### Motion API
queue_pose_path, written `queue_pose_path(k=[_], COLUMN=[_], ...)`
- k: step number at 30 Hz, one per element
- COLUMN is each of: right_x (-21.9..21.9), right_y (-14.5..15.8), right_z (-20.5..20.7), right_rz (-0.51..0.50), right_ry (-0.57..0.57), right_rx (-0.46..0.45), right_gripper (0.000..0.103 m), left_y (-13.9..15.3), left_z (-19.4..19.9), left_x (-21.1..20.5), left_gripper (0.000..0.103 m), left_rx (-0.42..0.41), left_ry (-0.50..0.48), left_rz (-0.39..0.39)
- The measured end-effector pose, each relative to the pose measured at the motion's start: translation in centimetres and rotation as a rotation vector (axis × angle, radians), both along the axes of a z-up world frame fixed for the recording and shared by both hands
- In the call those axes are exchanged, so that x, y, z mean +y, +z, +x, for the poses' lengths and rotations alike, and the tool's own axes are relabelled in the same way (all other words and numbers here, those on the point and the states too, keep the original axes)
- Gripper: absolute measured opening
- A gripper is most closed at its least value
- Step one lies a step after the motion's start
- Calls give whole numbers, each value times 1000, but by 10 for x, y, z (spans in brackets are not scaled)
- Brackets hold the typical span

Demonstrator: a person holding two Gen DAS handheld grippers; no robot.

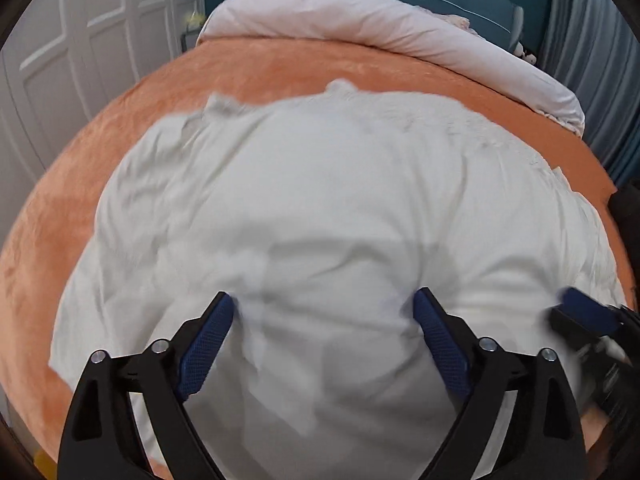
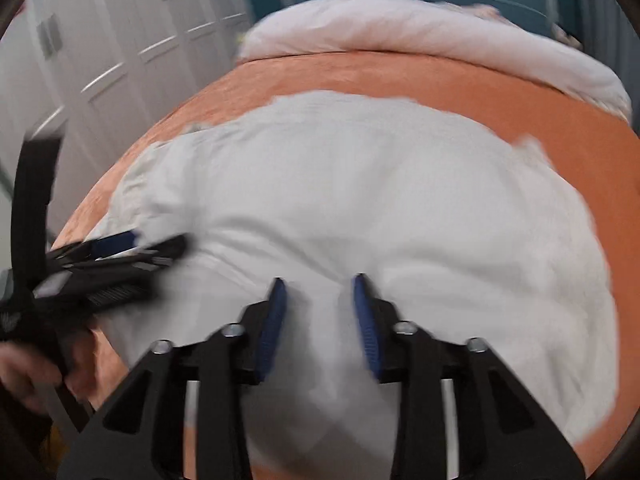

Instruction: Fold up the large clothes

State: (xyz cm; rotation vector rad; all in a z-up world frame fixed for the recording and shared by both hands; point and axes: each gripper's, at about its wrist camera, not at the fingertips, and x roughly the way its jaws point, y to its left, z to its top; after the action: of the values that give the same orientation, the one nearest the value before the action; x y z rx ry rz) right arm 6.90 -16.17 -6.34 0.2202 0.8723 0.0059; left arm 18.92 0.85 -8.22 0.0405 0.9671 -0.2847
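- A white garment is spread flat on the orange bed, short of the rolled pale duvet at the bed's far end.
- Its long axis cannot be told for sure; small points of cloth on its far edge are turned toward the duvet.
- The left claw is held wide open above the garment's near part; cloth is seen between the fingers, not pressed by them.
- The right claw is narrowed but parted; cloth is blurred in the gap, and whether it is pinched cannot be told.
- White cupboards are seen left of the bed.
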Motion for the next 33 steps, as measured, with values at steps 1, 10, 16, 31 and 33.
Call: queue_pose_path(k=[1, 10, 16, 31, 33], right_x=[-18, -73, -38, 38, 39], right_y=[-1, -34, 15, -18, 2], right_z=[-14, -57, -50, 30, 36], right_rz=[-18, -93, -9, -91, -65], right_ry=[-73, -251, -215, 5, 2], right_rx=[24, 157, 107, 321, 301], right_gripper=[28, 16, 18, 16, 18], left_y=[0, -8, -1, -5, 2], left_z=[-1, -30, -43, -49, -51], left_x=[10, 20, 24, 31, 43], left_gripper=[95, 98, 98, 98, 98], left_rx=[5, 7, 34, 58, 71], left_ry=[11, 83, 104, 87, 113], left_rz=[-1, 35, 62, 58, 17])
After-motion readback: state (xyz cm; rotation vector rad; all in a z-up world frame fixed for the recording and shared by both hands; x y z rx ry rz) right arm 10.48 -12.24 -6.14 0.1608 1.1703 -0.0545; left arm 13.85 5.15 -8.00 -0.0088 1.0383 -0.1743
